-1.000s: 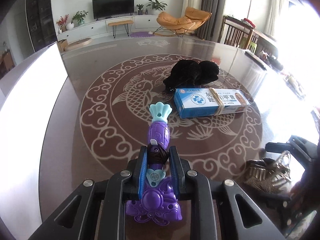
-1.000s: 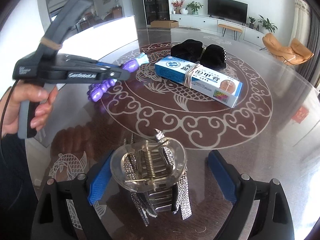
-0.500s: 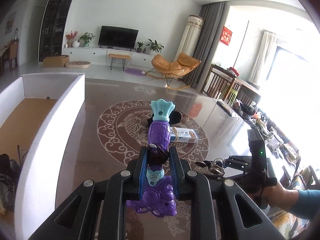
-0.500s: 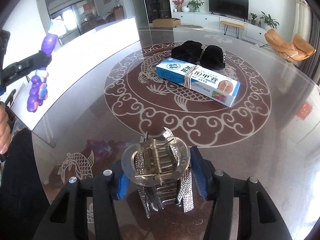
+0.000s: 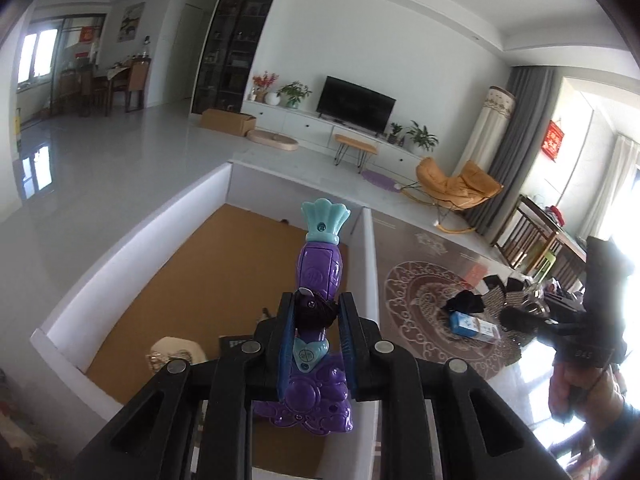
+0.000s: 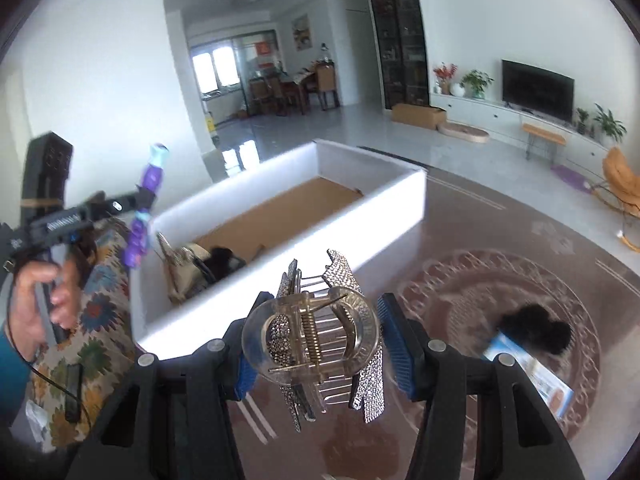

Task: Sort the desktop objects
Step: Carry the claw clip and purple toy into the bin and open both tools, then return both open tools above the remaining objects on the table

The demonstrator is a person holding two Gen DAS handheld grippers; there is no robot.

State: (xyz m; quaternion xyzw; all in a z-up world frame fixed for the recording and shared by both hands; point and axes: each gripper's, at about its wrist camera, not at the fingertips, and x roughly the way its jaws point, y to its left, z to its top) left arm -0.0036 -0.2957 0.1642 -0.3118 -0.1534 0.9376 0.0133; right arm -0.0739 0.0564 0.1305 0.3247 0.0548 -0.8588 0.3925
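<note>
Both grippers have lifted off the tabletop (image 6: 500, 240): left gripper (image 5: 316, 316) jaws clamp the purple toy (image 5: 318, 272) over the white box (image 5: 132, 252), right gripper (image 6: 316, 344) jaws pinch the hair claw (image 6: 312, 332), ready for dropping

Both black grippers, the left gripper (image 5: 318, 344) and the right gripper (image 6: 316, 346), have blue pads (image 6: 394, 342) and silver screws, a thin black cable (image 6: 48, 380) trails by what looks like a teal sleeve (image 6: 6, 358).
</note>
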